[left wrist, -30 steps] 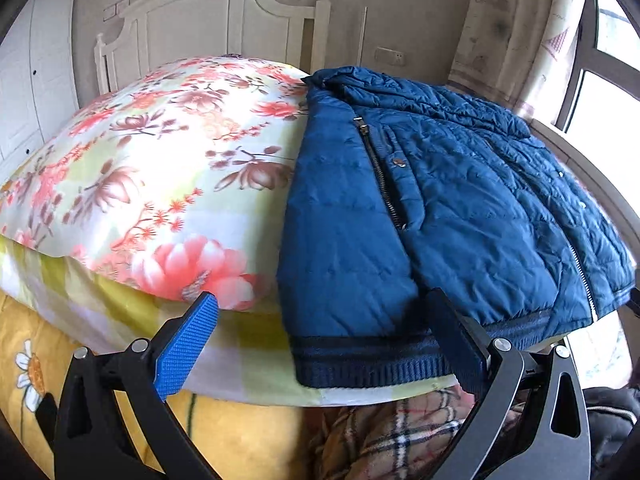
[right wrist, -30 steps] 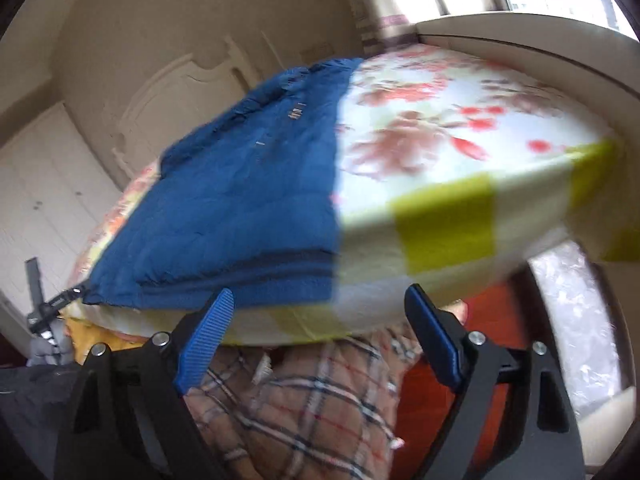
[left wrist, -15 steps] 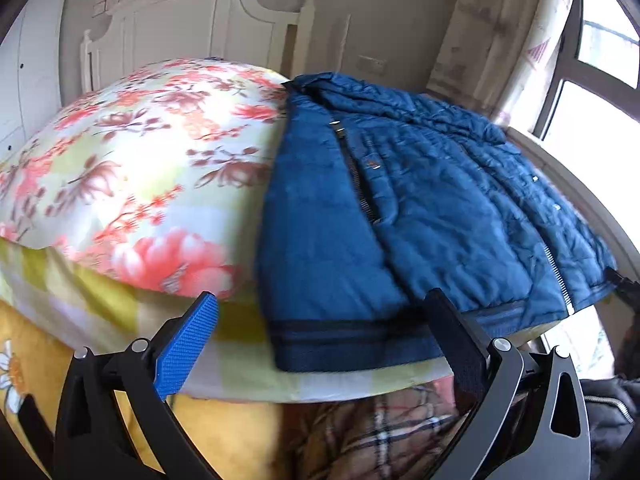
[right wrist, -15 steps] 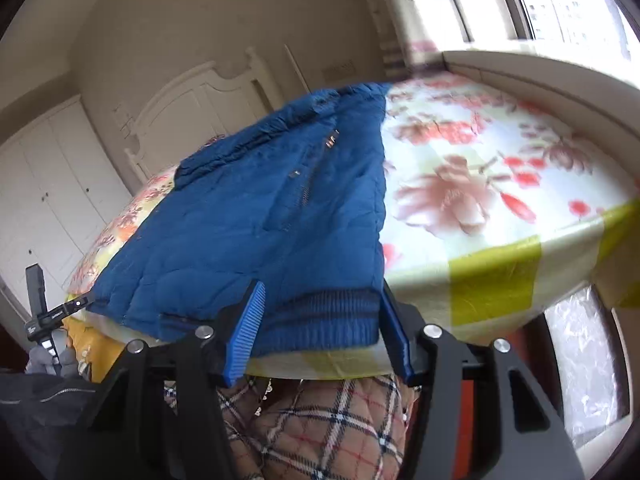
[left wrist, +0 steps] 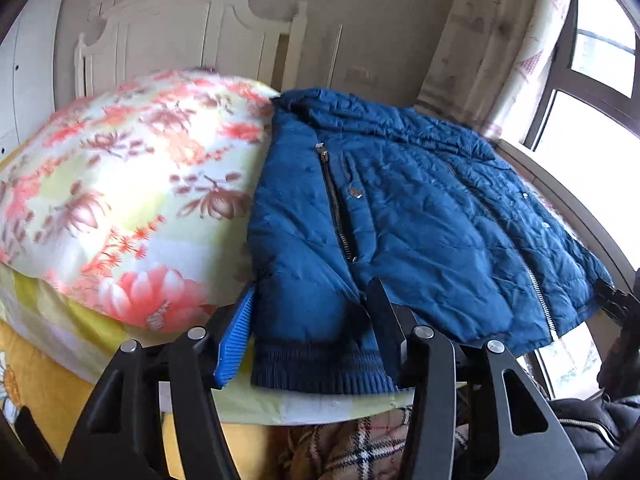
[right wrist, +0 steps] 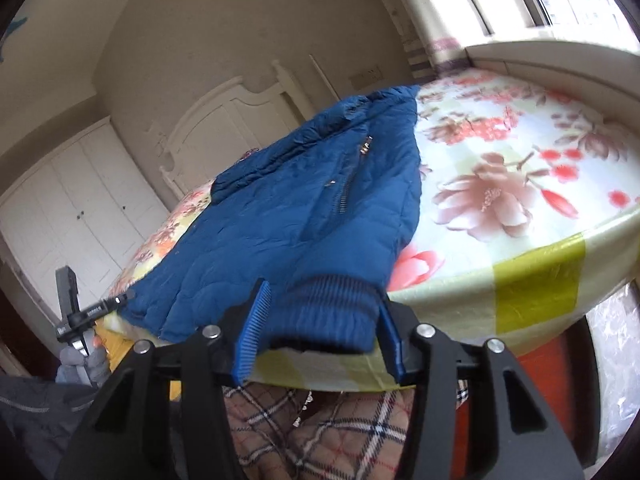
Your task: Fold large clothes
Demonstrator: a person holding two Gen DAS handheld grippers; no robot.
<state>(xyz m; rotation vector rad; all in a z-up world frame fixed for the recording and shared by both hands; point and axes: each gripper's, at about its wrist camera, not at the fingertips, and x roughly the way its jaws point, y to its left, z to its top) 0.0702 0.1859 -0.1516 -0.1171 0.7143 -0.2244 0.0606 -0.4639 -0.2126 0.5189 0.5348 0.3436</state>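
Blue quilted jacket (left wrist: pixel 400 216) lying flat on a bed covered by a floral bedspread (left wrist: pixel 120 184), collar toward the white headboard (left wrist: pixel 180 32) and ribbed hem (left wrist: pixel 320 372) at the near edge of the bed. In the left wrist view, the left tool (left wrist: pixel 310 334) has its two fingers set on either side of one corner of the hem; the blue-padded finger (left wrist: pixel 236 340) lies against the jacket's outer side edge, the other finger lies over the quilted front, and the knit band bunches between them, so the tool is closed to a narrow span holding that hem corner. A zipper (left wrist: pixel 338 208) runs up the front panel. In the right wrist view, the right tool (right wrist: pixel 320 332) likewise brackets the opposite hem corner (right wrist: pixel 332 312), the ribbed band gathered between its blue pads at a narrow span. The left tool appears there at the far left edge of the jacket (right wrist: pixel 80 316). Plaid fabric (right wrist: pixel 340 432) lies below the bed edge, and a window (left wrist: pixel 592 92) with curtain (left wrist: pixel 500 40) stands beside the bed.
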